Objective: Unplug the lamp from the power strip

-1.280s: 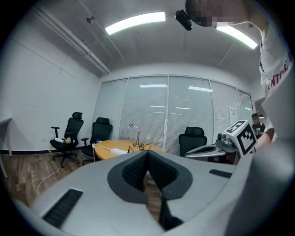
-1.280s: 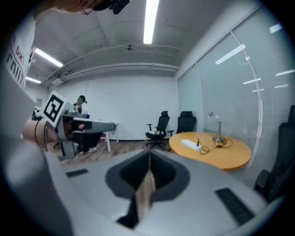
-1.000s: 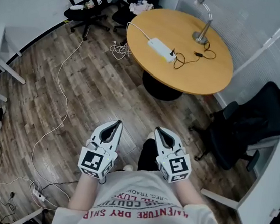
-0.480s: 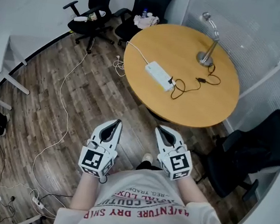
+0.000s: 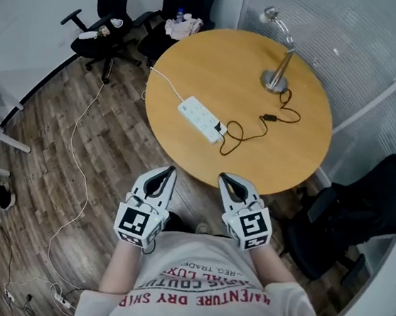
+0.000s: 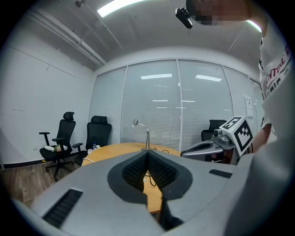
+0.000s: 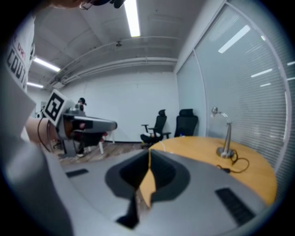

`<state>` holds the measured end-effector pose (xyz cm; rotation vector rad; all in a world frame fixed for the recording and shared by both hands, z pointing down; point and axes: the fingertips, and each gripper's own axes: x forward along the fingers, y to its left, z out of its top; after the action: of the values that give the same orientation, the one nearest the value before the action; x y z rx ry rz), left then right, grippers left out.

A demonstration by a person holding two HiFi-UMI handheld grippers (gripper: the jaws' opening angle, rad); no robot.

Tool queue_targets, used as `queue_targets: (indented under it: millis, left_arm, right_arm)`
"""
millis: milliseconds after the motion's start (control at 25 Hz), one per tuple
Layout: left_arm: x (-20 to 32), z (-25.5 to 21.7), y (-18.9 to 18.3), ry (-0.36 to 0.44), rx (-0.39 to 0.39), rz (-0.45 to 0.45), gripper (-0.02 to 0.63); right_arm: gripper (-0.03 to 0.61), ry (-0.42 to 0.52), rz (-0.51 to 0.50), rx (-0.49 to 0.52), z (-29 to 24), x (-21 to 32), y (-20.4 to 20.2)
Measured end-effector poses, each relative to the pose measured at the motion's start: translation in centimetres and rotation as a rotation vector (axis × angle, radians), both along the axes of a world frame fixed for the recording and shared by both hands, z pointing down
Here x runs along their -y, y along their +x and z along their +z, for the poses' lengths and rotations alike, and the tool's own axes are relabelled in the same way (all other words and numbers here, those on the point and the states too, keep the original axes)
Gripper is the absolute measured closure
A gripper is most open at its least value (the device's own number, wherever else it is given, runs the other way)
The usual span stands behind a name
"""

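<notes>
A silver gooseneck lamp [image 5: 278, 53] stands at the far right of a round wooden table [image 5: 195, 60]. Its black cord [image 5: 252, 128] runs to a white power strip [image 5: 201, 118] lying mid-table, where the plug sits in the strip's near end. My left gripper [image 5: 166, 172] and right gripper [image 5: 224, 179] hang side by side just short of the table's near edge, both shut and empty. The lamp [image 6: 144, 133] shows small beyond the left jaws, and the lamp [image 7: 224, 136] also stands right of the right jaws.
Two black office chairs [image 5: 104, 17] stand beyond the table at the back left, another black chair [image 5: 363, 210] at the right by a glass wall. The strip's white cable [image 5: 78, 146] trails off the table across the wooden floor.
The table has come nearer in the head view; its near edge now lies just ahead of both grippers. The grippers keep the same shut pose side by side.
</notes>
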<state>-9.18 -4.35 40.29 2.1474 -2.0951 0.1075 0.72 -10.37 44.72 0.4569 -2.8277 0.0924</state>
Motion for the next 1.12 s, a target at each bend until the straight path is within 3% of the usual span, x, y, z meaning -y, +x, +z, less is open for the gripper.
queue_targets:
  millis: [320,680,1120]
  left_arm:
    - [8.3,1.8,-3.3,-0.039,-0.011,0.153,0.584]
    - [17.3,3.6,-7.9,-0.08,-0.003,0.401,0.584]
    - [22.4,9.9,-9.0,-0.223,0.037,0.658,0.584]
  right_arm:
    - [0.549,-0.008,0.142,-0.012,1.2,6.2,-2.6]
    - [0.549,-0.053,0.418,-0.063,2.7,11.7,-5.2]
    - [0.549,-0.173,0.619,-0.134,6.7,14.7,-8.3]
